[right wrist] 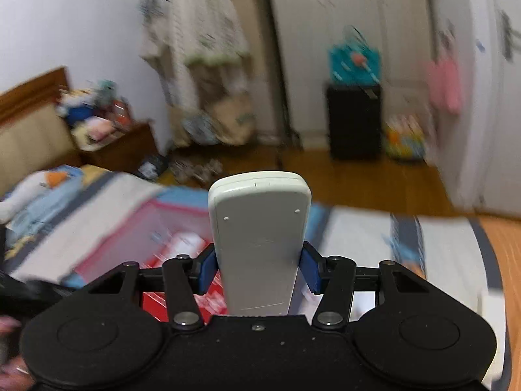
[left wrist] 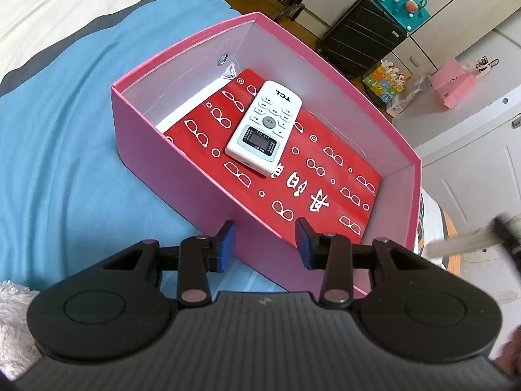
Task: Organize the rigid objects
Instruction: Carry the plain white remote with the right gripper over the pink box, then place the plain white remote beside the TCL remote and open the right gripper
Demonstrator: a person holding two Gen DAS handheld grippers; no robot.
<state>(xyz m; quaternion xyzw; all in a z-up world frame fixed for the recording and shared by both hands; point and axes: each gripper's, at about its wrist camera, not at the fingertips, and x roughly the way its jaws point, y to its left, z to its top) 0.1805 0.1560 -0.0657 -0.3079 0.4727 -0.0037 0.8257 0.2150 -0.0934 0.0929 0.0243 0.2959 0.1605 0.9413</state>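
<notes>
We have a grey-white remote [right wrist: 260, 241] clamped in our right gripper [right wrist: 259, 268], blue pads pressing its two long sides, back face up. Its long axis runs straight out ahead of the gripper, far end well past the fingertips. The pink box [right wrist: 130, 228] lies below and to the left of this gripper, blurred, so the coming move looks like a swing down and left with the remote laid flat.

Our left gripper [left wrist: 265, 244] sits at the near wall of the same pink box [left wrist: 182, 169], one pad outside the wall, one just inside; the pads stand apart, and from here we cannot tell whether they pinch it. Ahead of it a white TCL remote [left wrist: 263, 127] rests on the red printed sheet [left wrist: 325, 176], long axis pointing away and slightly right. The free floor is to its right.
</notes>
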